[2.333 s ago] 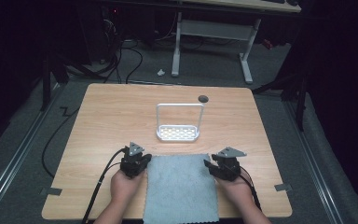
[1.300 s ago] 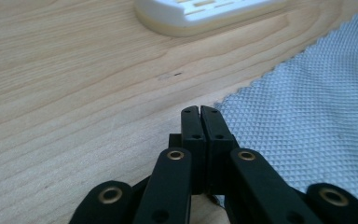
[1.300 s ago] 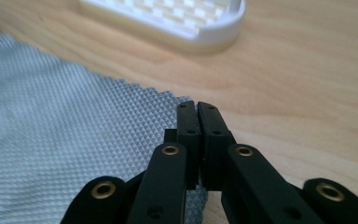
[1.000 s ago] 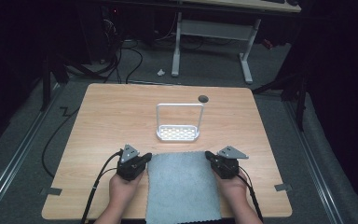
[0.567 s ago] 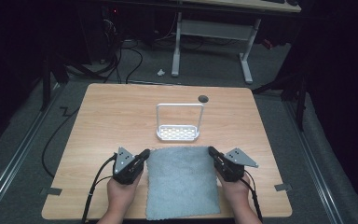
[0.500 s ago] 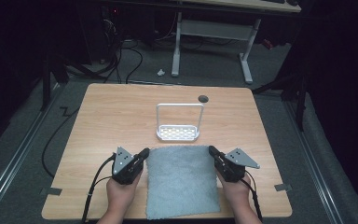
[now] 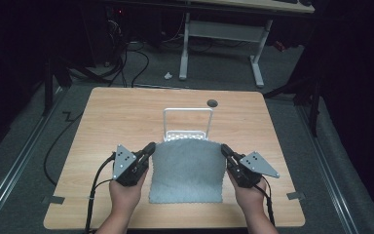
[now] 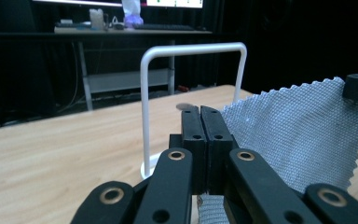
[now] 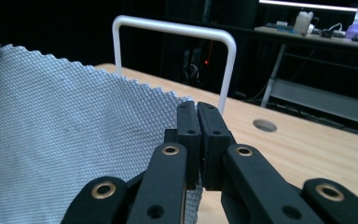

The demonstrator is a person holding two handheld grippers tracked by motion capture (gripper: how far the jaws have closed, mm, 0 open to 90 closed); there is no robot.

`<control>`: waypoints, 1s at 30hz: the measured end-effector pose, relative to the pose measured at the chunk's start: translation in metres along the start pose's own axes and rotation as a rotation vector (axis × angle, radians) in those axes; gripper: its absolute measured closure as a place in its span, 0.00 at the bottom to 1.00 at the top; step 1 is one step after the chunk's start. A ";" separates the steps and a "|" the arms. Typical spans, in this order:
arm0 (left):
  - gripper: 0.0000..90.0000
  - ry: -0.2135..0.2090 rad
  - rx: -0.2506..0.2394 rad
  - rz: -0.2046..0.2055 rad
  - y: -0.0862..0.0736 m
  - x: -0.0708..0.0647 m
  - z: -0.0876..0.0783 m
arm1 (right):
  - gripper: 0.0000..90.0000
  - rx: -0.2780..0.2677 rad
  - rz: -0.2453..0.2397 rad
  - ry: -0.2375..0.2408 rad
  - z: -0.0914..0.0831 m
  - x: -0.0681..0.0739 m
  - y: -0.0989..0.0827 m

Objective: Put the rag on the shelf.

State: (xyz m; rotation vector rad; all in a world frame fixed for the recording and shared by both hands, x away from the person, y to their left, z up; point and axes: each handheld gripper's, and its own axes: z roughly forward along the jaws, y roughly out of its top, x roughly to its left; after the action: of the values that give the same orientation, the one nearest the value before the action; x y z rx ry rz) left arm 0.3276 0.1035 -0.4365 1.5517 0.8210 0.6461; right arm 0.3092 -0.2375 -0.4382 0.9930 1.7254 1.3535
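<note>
The grey cloth (image 7: pixel 187 170) hangs as a sheet between the two tongs, its top edge level and just in front of the white rack (image 7: pixel 187 124), its lower edge on the table (image 7: pixel 126 112). The left gripper (image 7: pixel 149 147) and the right gripper (image 7: pixel 223 148) each pinch a top corner, jaws pressed together. Earlier the cloth lay flat; its far edge is now raised. Bare tabletop lies on both sides of the rack.
</note>
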 end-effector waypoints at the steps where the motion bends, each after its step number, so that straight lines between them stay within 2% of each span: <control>1: 1.00 -0.001 -0.003 0.003 0.002 0.000 0.000 | 0.99 0.000 0.000 0.000 0.000 0.000 0.000; 5: 1.00 -0.002 -0.030 0.027 0.016 -0.001 0.001 | 0.99 -0.026 0.007 0.004 -0.002 -0.002 0.010; 16: 1.00 0.005 -0.095 0.061 0.043 0.003 0.003 | 0.99 -0.091 0.031 0.008 0.000 -0.009 0.039; 19: 1.00 0.006 -0.113 0.079 0.052 0.005 0.004 | 0.99 -0.113 0.032 0.002 0.000 -0.012 0.049; 23: 1.00 0.010 -0.126 0.125 0.066 0.008 0.005 | 0.99 -0.138 0.033 -0.004 0.001 -0.017 0.061; 30: 1.00 0.019 -0.142 0.133 0.074 0.013 0.009 | 0.99 -0.153 0.033 -0.011 0.006 -0.021 0.074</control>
State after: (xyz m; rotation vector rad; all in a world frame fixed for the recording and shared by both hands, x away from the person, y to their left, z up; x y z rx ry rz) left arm 0.3529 0.1056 -0.3651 1.4813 0.6749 0.8002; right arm 0.3337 -0.2428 -0.3656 0.9448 1.5776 1.4748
